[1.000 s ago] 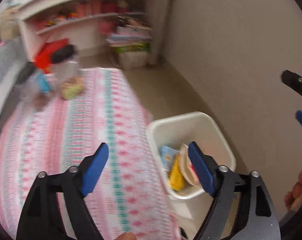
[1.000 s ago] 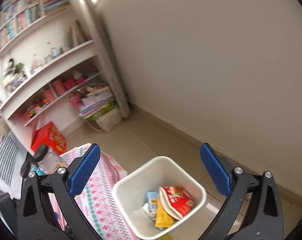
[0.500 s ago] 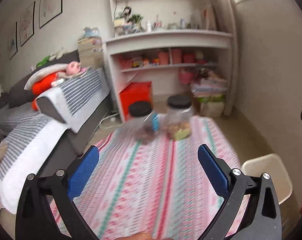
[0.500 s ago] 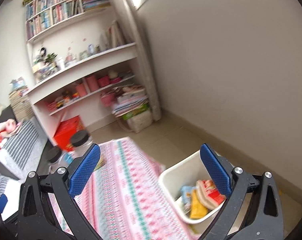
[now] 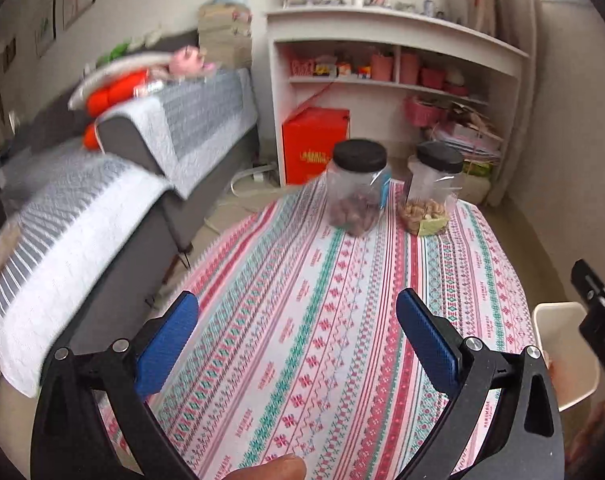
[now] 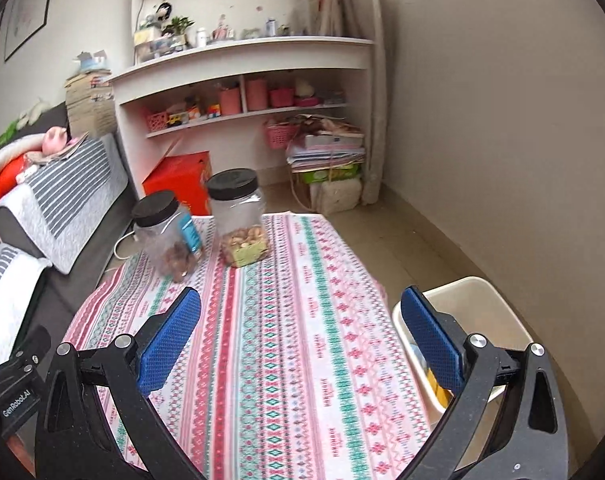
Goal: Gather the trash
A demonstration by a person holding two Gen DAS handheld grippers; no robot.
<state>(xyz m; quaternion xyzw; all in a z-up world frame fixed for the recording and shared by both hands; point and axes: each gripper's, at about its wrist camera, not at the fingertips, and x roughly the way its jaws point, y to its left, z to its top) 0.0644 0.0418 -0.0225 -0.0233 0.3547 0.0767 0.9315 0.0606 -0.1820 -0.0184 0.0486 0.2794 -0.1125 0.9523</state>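
**Left wrist and right wrist views: both grippers empty over a cleared table**

Left wrist view shows the left gripper [image 5: 297, 332] spread wide, nothing between its ribbed blue pads; its jaws have just been opening. The right gripper [image 6: 301, 332] is likewise released and empty. The bin [image 6: 482, 312], a smooth cream plastic tub with rounded corners, stands on the floor just beside the table's right edge, with wrappers [image 6: 436, 384] partly hidden inside it.

Risks, as I judge them: no loose trash shows on the cloth [image 5: 342, 320], so a hasty grab could take the wrong thing. The two jars [image 5: 358, 188], clear thin-walled plastic with matte black lids, hold nuts and are not rubbish; a sweep could topple them. The woven patterned cloth could snag and drag under a pad.
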